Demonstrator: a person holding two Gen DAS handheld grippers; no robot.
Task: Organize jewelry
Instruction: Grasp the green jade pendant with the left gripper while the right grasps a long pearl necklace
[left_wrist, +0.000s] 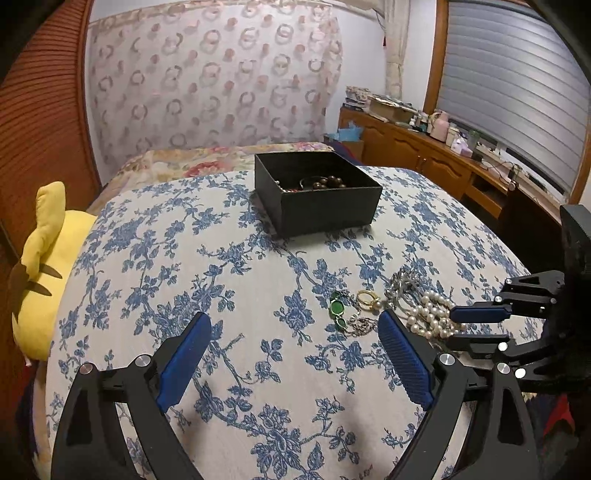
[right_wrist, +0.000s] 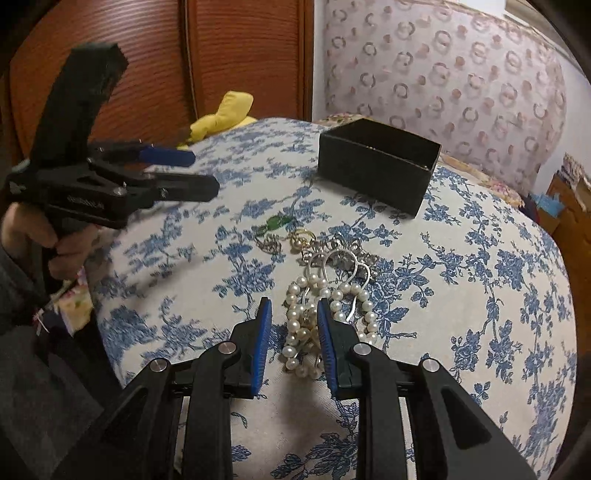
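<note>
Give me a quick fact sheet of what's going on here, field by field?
Surface: blue floral cloth
Box: black box, open, beaded bracelet inside
Loose jewelry: pearl strand, gold ring, green stone piece, silver chain
Right gripper: open, fingers either side of the pearl strand
Left gripper: open wide, holding nothing
Nearby: yellow plush toy

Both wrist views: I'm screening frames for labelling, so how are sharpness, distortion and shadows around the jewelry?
Left wrist view: strong fisheye bulge, dark vignetted corners; the pearl necklace is fairly sharp, and the black box casts a soft shadow. Right wrist view: same bulge; the left claw looks motion-blurred, the pearls sharp between the right claw pads.
</note>
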